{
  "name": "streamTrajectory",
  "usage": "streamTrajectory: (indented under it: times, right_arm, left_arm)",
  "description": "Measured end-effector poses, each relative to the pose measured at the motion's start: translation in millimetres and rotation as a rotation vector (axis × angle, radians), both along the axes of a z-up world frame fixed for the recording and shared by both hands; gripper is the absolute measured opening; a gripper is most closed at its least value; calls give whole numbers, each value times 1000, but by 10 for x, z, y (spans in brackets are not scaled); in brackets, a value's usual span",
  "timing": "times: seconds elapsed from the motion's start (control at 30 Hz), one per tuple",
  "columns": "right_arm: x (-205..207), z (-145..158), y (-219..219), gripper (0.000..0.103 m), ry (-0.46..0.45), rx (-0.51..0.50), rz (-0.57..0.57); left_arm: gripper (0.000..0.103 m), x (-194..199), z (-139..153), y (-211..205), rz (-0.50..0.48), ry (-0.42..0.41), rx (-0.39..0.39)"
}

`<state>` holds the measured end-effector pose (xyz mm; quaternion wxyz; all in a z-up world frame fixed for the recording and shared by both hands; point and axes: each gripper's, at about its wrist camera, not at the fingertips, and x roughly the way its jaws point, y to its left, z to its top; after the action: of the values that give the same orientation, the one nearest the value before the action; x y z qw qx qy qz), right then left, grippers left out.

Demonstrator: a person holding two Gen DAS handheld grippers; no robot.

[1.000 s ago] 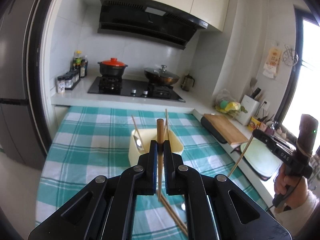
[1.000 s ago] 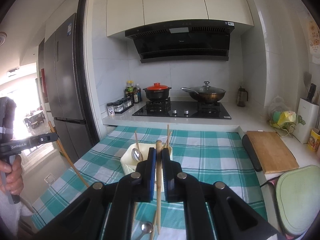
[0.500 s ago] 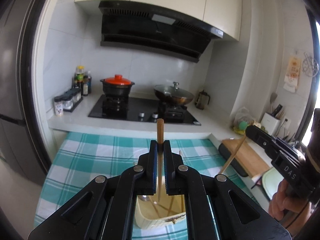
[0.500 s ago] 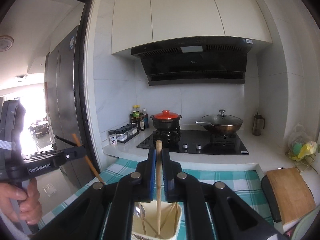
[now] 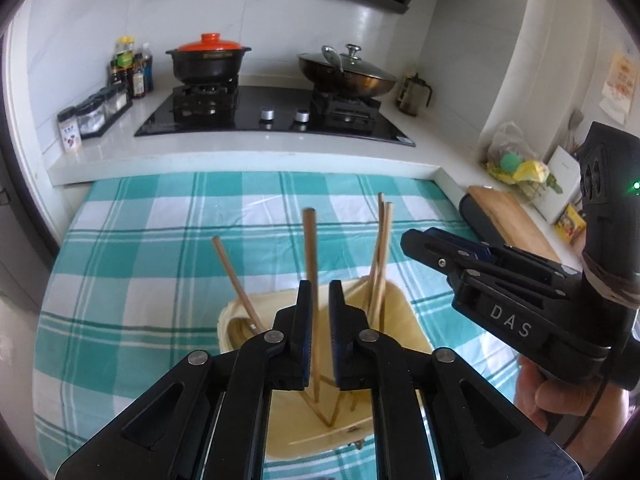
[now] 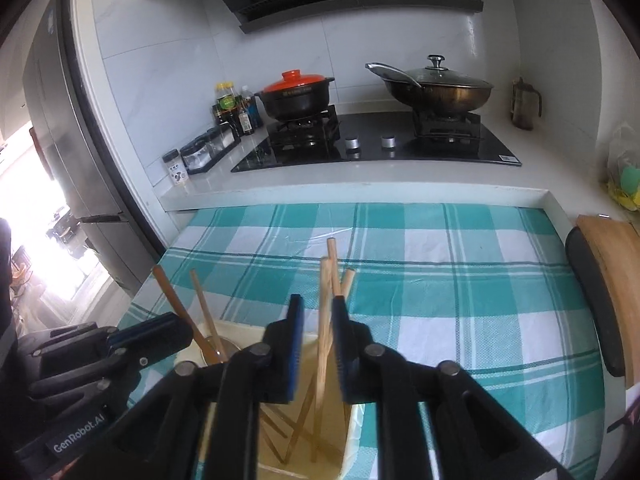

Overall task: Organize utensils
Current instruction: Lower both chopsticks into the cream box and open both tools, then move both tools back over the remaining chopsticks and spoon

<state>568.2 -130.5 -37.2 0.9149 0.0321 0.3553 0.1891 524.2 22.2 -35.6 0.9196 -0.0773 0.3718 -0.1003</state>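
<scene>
left gripper (image 5: 319,322): jaws narrowly parted, one chopstick (image 5: 310,264) standing loose between them | right gripper (image 6: 318,338): jaws slightly apart around another chopstick (image 6: 323,320) | cream holder (image 5: 404,320): below both grippers, five chopsticks counted inside, leaning on its rim | checked tablecloth (image 6: 460,280): open from 12 to 3 o'clock; cutting board (image 6: 616,264) at its 3 o'clock edge

Five chopsticks (image 5: 310,264) stand in one cream holder (image 5: 404,320) (a spoon may hide inside); two pots (image 5: 208,60) sit behind.
</scene>
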Motion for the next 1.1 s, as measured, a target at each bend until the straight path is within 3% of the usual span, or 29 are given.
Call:
streamTrajectory:
  times: [0.07, 0.13, 0.2, 0.27, 0.43, 0.67, 0.8, 1.1]
  right_arm:
    - [-91, 51, -39, 41, -18, 20, -1]
    - [-280, 100, -77, 41, -39, 7, 0]
    - [-528, 117, -103, 41, -43, -17, 19]
    - [-850, 100, -140, 46, -26, -40, 62]
    - [-1758, -124, -305, 48, 34, -119, 154]
    - [-2456, -477, -578, 48, 80, -184, 89]
    - [-2846, -550, -683, 48, 30, -186, 35]
    - [-3503, -943, -880, 48, -11, -183, -131]
  left_arm:
    - [52, -130, 63, 1, -11, -16, 22]
    - [64, -325, 129, 36, -14, -43, 71]
    - [64, -588, 157, 100, -39, -39, 107]
    - [73, -879, 134, 177, -63, -9, 138]
    - [76, -1665, -106, 303, -86, 73, 221]
    - [77, -2477, -576, 113, -49, 134, 138]
    - [77, -2714, -658, -73, -46, 123, 56]
    - [79, -2977, -801, -216, -8, 113, 49]
